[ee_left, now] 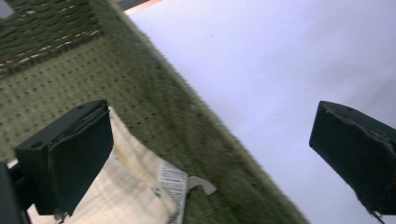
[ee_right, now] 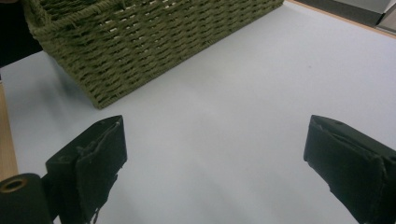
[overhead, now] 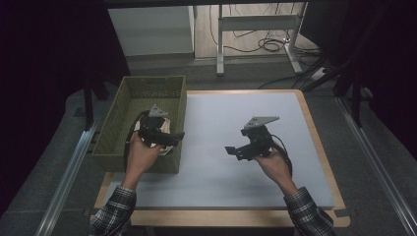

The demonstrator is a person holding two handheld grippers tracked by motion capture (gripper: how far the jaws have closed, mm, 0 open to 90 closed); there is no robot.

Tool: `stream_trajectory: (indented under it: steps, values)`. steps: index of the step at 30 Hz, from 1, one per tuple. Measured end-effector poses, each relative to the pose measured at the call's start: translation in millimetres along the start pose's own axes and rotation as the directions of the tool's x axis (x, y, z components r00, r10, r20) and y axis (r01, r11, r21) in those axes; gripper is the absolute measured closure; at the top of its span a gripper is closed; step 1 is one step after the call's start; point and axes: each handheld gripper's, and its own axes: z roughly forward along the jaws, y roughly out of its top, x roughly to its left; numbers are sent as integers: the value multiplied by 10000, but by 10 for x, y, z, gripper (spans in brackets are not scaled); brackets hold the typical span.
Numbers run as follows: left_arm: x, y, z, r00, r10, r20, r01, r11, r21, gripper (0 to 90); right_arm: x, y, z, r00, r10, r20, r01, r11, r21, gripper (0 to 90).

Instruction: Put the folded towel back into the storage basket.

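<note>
A pale blue tabletop (overhead: 236, 147) with a wooden edge is seen from above, bare across its middle, and at its left side stands a green woven basket (overhead: 123, 105). Inside the basket, at the near right corner, a cream cloth (ee_left: 130, 186) with a printed label (ee_left: 173, 183) lies on the woven floor, against the right wall. The left gripper (overhead: 172, 138) is held over that corner, its jaws spread wide and holding nothing — one jaw stands above the cloth inside the basket, the other out beyond the wall over the tabletop, so that the wall runs between them. The right gripper (overhead: 231, 150) is held over the open tabletop, well apart from the basket, and is turned toward the basket's outer wall; its jaws too are spread wide and empty. The step in hand is judged to be the placing of the cloth in the basket, and that step looks done, since the cloth rests free of both jaws. The next move is thought to call for the left gripper to be lifted clear without the wall being caught — or, if the cloth is to be taken out, for both jaws to be brought inside the wall first.
</note>
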Motion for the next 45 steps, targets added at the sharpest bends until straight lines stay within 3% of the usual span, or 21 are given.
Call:
stream_trajectory:
  steps: [5,15,29,31,33,35,36,37,38,41,45]
  values:
    - [-121,-44,-19,9998,-28,176,32,9998,-221,0,-62,-128,-90,9999,134,58,-134,9999,-29,61]
    - [-404,-160,18,9970,316,703,-262,9968,-761,0,-100,-302,-219,9997,204,145,-203,9998,-86,61]
    - [-856,-216,198,9847,914,1485,-751,9908,-1123,2,-158,-583,-451,9984,473,296,-470,9988,-104,61]
    - [-879,-222,211,9843,935,1498,-770,9907,-1124,2,-167,-620,-484,9983,503,302,-500,9987,-125,61]
    - [-985,-250,248,9854,1275,1132,-1140,9864,-1183,2,-179,-667,-530,9980,529,357,-524,9985,-148,61]
    - [-1016,-258,248,9845,1356,1108,-1216,9847,-1246,3,-182,-688,-550,9977,560,393,-554,9983,-153,61]
    - [-1047,-265,246,9827,1401,1210,-1239,9834,-1325,6,-187,-709,-571,9975,582,400,-577,9982,-143,61]
    - [-1107,-278,255,9781,1365,1569,-1156,9840,-1354,8,-193,-752,-607,9972,577,467,-572,9983,-129,61]
    - [-1107,-278,255,9781,1365,1569,-1156,9840,-1354,7,-193,-752,-607,9972,577,467,-572,9983,-129,61]
    - [-1244,-299,301,9684,1580,1930,-1336,9820,-1338,7,-203,-831,-674,9968,609,516,-603,9981,-124,61]
    - [-1332,-338,374,9614,1607,2233,-1338,9823,-1310,6,-202,-904,-731,9962,686,541,-680,9976,-130,61]
